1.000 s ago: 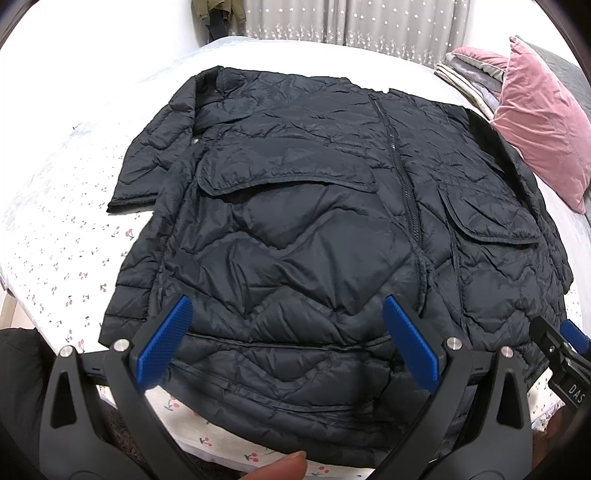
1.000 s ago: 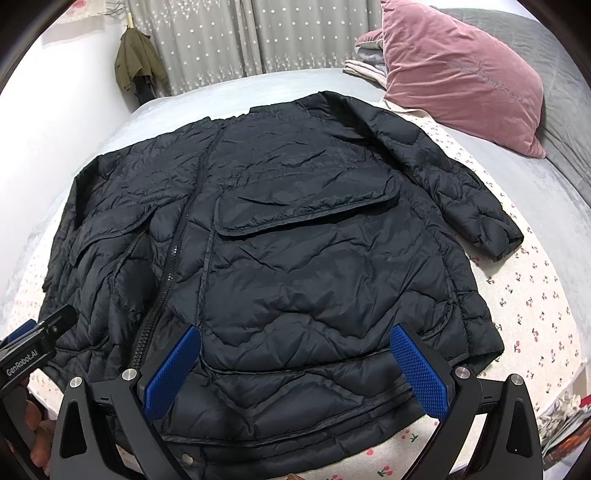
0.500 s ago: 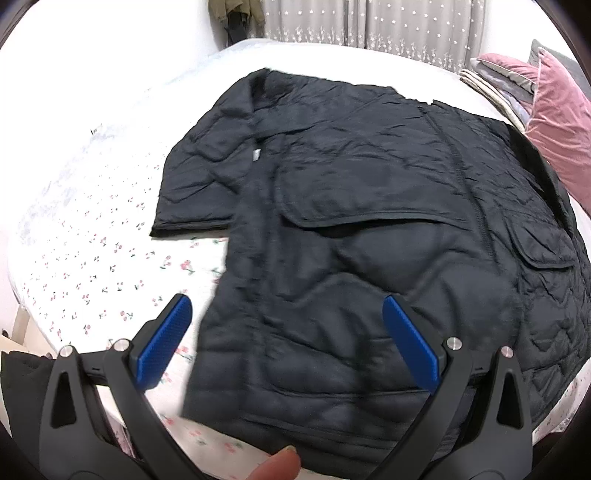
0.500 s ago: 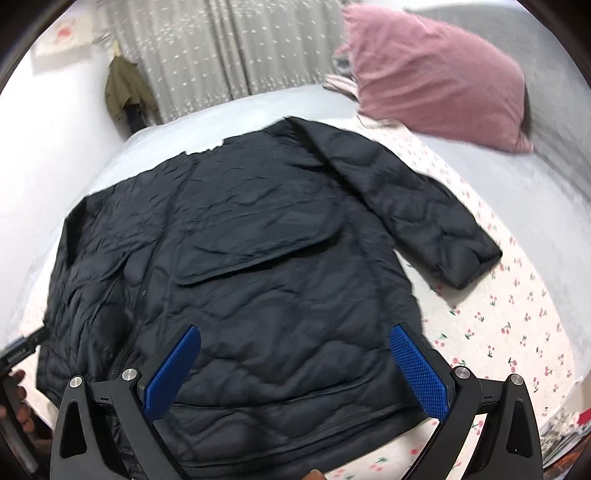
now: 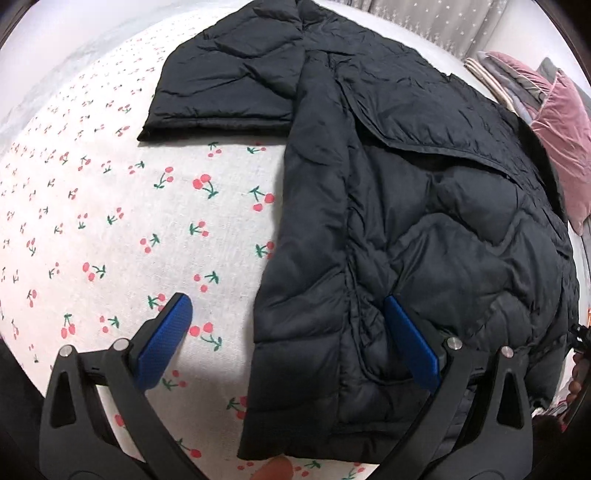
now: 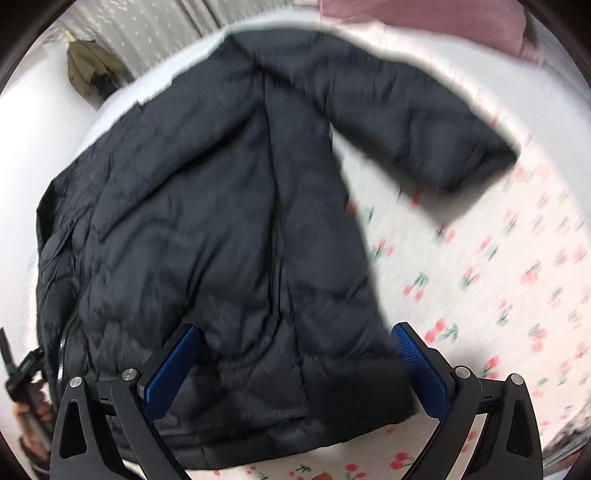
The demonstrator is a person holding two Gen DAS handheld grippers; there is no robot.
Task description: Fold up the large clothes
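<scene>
A black quilted puffer jacket (image 5: 424, 229) lies flat, front up, on a white sheet with a cherry print (image 5: 110, 221). Its left sleeve (image 5: 229, 85) stretches out to the side. My left gripper (image 5: 288, 332) is open, low over the jacket's lower left corner; one finger is over the sheet, the other over the hem. In the right wrist view the same jacket (image 6: 221, 229) is blurred, with its right sleeve (image 6: 424, 140) spread outward. My right gripper (image 6: 295, 354) is open and straddles the lower right corner of the hem. Nothing is held.
A pink velvet pillow (image 5: 565, 147) and a stack of folded bedding (image 5: 491, 70) lie beyond the jacket. Grey curtains (image 6: 155, 33) and a hanging olive garment (image 6: 92, 70) stand at the far side. Cherry-print sheet (image 6: 498, 277) lies to the right of the jacket.
Both grippers have moved outward and down, from above the middle of the hem to the jacket's two lower corners. Both stay open. The jacket has not moved.
</scene>
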